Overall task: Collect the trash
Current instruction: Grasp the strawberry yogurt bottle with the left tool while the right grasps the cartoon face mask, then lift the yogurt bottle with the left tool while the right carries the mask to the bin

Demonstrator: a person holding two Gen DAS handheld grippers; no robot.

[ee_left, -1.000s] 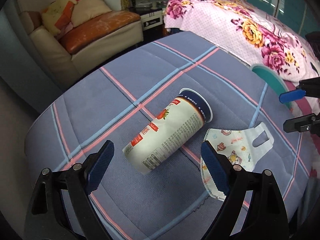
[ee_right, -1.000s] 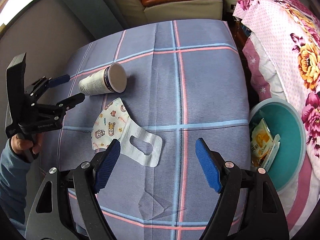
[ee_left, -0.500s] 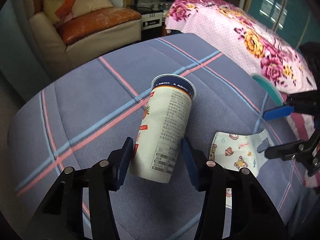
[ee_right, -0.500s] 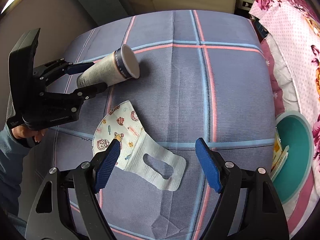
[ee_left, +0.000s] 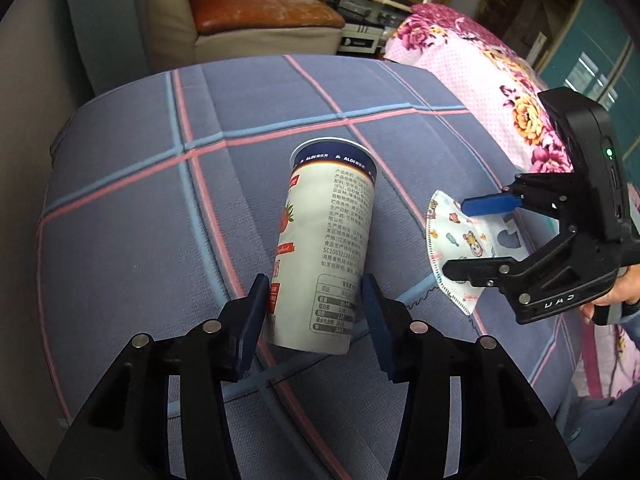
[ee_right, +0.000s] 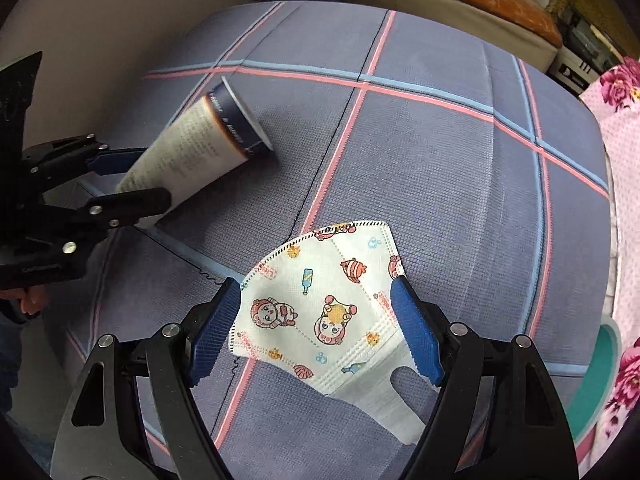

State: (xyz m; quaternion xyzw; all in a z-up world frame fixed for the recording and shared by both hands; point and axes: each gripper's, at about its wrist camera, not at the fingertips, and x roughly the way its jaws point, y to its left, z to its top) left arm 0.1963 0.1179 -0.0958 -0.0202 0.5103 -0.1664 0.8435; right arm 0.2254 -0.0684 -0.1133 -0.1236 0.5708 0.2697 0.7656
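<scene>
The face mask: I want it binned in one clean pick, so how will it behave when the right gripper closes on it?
The face mask is thin pleated fabric lying flat, so it will probably crumple and droop. Its looped ear strap may dangle. It looks very light for the right gripper.

The cup (ee_left: 326, 248) has "ALDI" printed twice in white on its dark blue rim band. Below stands small Chinese text and a code beginning "SC1063", too small to read fully.
</scene>
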